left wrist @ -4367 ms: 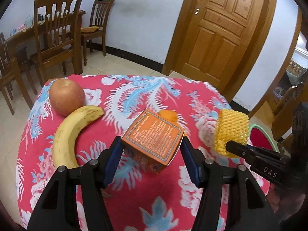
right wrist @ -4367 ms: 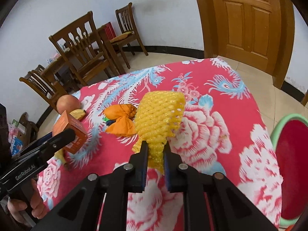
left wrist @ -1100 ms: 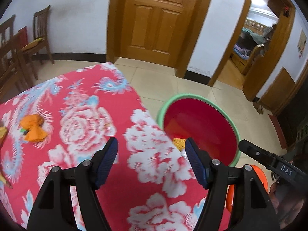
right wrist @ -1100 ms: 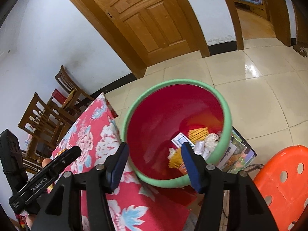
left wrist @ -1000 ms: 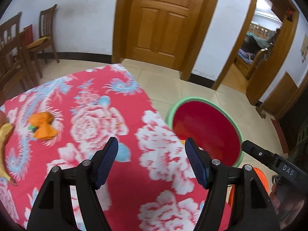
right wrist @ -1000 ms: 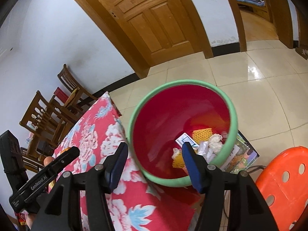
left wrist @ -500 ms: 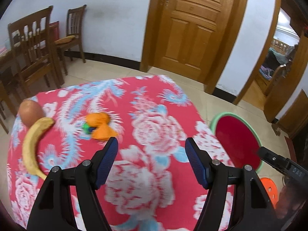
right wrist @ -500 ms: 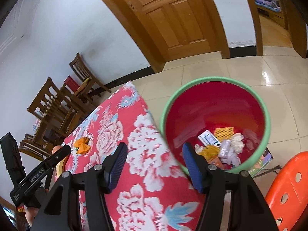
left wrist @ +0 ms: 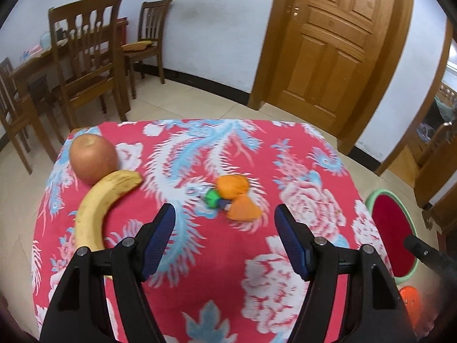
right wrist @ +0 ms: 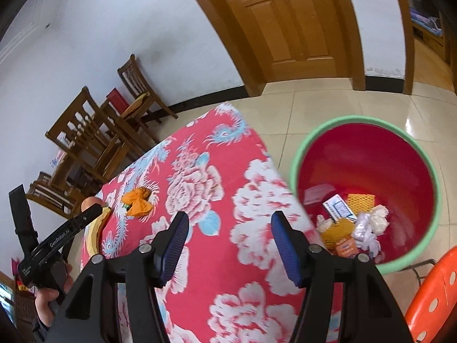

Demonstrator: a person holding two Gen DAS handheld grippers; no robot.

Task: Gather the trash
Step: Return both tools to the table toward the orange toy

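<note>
An orange crumpled wrapper (left wrist: 238, 198) with a green bit beside it lies mid-table on the red floral cloth (left wrist: 285, 271); it also shows as the orange wrapper (right wrist: 137, 201) in the right wrist view. My left gripper (left wrist: 225, 234) hangs open just short of it, nothing between its blue pads. My right gripper (right wrist: 230, 243) is open and empty over the table's right edge. The red bin with a green rim (right wrist: 297, 154) stands on the floor beside the table and holds yellow foam net, an orange box and white scraps. The same bin's rim (left wrist: 380, 195) shows at the left view's right edge.
An apple (left wrist: 92, 158) and a banana (left wrist: 98, 208) lie at the table's left. Wooden chairs (left wrist: 85, 65) and a dining table stand behind, a wooden door (left wrist: 328, 51) beyond. An orange stool (right wrist: 428, 294) stands near the bin. A hand (right wrist: 48, 297) holds the left tool.
Both views have swung left, from the bin back toward the table. The wrapper, banana and apple came into the left view. The foam net and orange box, held earlier, now lie in the bin.
</note>
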